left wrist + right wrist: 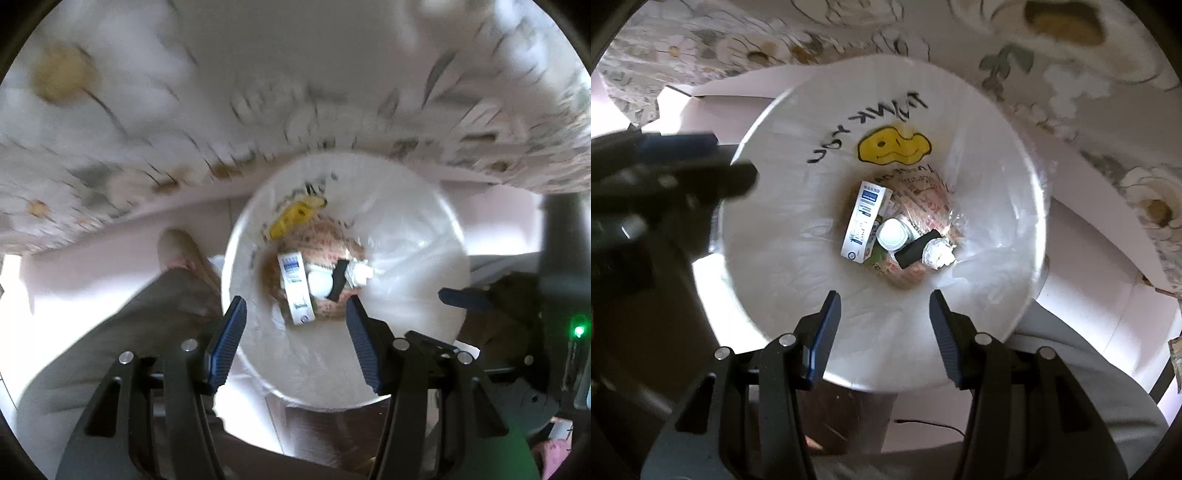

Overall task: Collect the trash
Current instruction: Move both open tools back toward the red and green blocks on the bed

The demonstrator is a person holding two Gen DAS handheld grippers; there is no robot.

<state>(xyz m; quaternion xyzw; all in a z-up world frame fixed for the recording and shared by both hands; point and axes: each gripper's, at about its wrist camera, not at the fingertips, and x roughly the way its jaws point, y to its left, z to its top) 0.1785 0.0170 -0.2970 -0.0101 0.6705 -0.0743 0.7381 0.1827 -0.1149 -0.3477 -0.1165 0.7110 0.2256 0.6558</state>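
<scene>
Both views look straight down into a bin [1015,155] lined with a thin white bag [798,258]. At the left of the right-wrist view the left claw [701,147] hangs blurred over the bin's rim; in its own view the left claw [295,325] stands part open with nothing between its pads. The trash lies at the bottom of the bag: left to right, a white carton [864,221], a white lid [893,234], a black strip [918,247] and a paper ball [938,253]. The right claw [884,325] is also part open and empty, above the bin's near side. All of it looks light. The carton is stiff and best pinched across its narrow faces; the ball is soft and will crush; the bag film is slippery and tears easily, so gather it at the rim.
</scene>
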